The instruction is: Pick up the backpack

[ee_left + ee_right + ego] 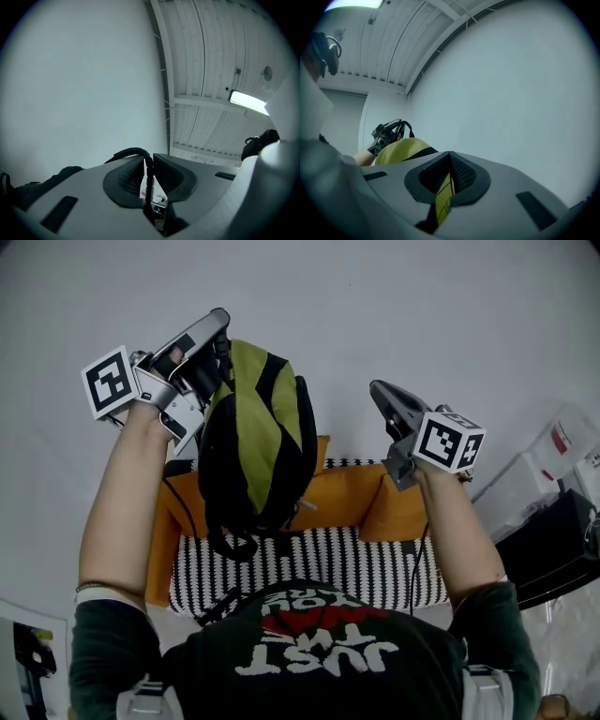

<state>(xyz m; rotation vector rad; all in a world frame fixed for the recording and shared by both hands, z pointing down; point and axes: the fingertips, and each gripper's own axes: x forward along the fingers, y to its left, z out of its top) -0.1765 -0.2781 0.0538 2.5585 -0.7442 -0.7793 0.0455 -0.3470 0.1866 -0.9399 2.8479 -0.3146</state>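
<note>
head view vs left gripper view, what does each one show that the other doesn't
Only the head view: the backpack, green and black, hanging over an orange armchair, and the right gripper, clear of it. Only the left gripper view: the black strap pinched between the jaws, and a ceiling light. Both: the left gripper and the white wall.

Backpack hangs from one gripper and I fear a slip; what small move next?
Probably bring the right gripper across to steady the backpack: it hangs from the left gripper alone, shut on its black strap.
</note>
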